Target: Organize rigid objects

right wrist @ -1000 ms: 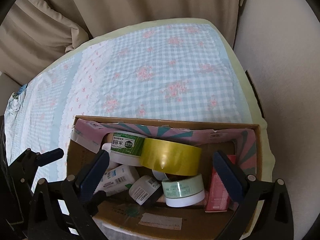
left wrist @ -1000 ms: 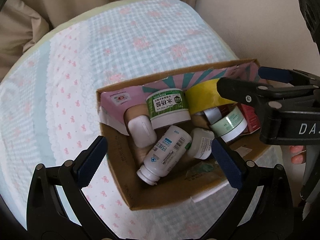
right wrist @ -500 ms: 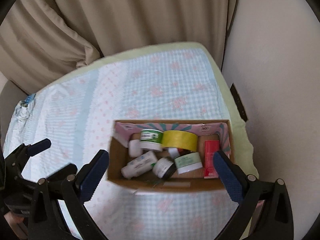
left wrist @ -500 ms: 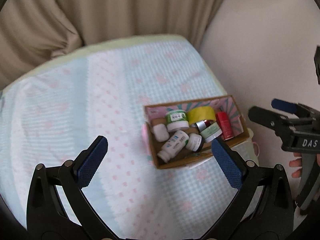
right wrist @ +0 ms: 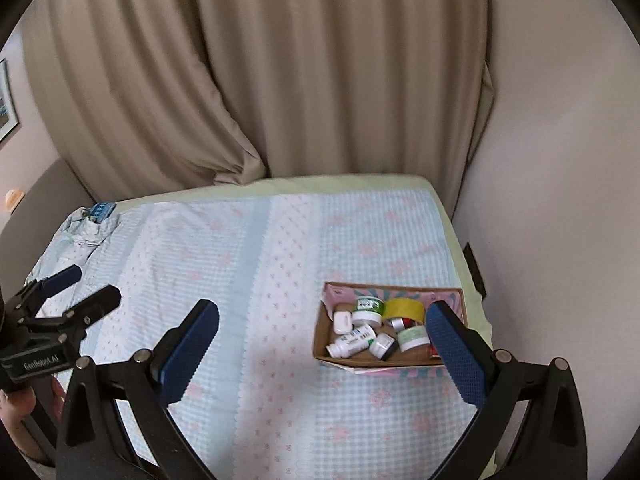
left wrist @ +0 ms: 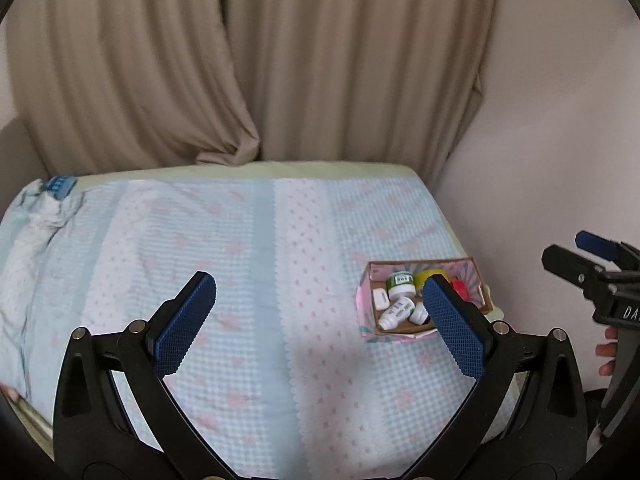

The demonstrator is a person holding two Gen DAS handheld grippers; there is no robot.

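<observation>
Currently both hand-held grippers, left (left wrist: 316, 322) and right (right wrist: 322, 350), are hanging with fingers spread apart, holding nothing. A cardboard box (right wrist: 352, 361) is sitting lower right of the frame on the bed (right wrist: 248, 264), containing bottles (right wrist: 351, 342), jars and yellow tape (right wrist: 403, 309).

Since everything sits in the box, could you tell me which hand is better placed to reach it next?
Probably right: the box lies just ahead of the right tongs, while the left tongs face open bedspread.
</observation>
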